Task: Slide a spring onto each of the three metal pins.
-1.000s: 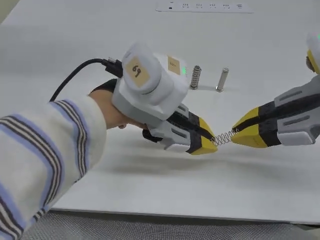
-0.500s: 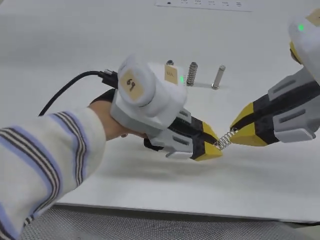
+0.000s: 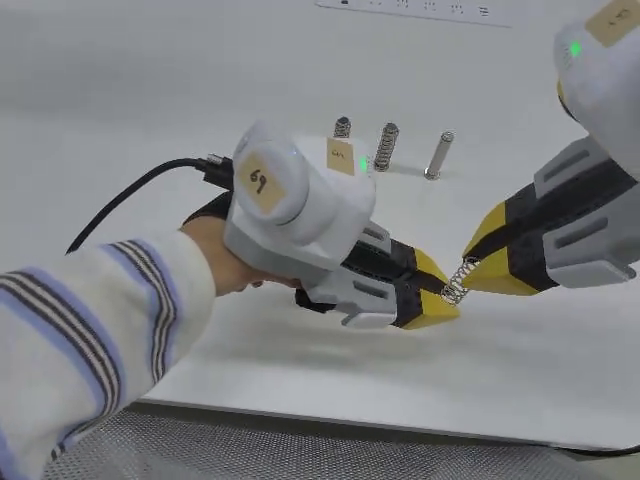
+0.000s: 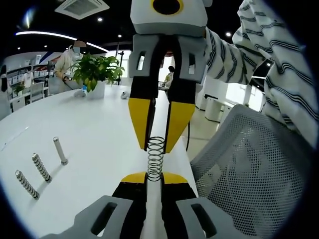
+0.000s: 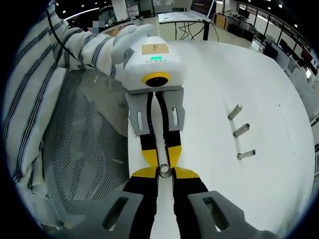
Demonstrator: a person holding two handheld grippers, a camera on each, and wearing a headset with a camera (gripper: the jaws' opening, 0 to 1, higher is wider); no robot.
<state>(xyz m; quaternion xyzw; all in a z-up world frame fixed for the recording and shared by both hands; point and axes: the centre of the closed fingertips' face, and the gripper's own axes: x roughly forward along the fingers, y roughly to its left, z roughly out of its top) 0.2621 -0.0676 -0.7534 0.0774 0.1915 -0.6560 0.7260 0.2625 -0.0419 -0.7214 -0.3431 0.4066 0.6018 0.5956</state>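
The spring (image 3: 457, 282) is held just above the worktop (image 3: 120, 80), the left gripper (image 3: 443, 300) and right gripper (image 3: 473, 266) each pinching one end in narrow jaws. One bare pin (image 3: 438, 156) stands well behind.

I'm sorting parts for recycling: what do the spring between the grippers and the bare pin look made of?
The spring: thin coiled wire, probably steel; bright silvery finish, coils glinting. The bare pin: plain round rod, likely steel or aluminium; smooth satin-grey sheen with a highlight along its side.
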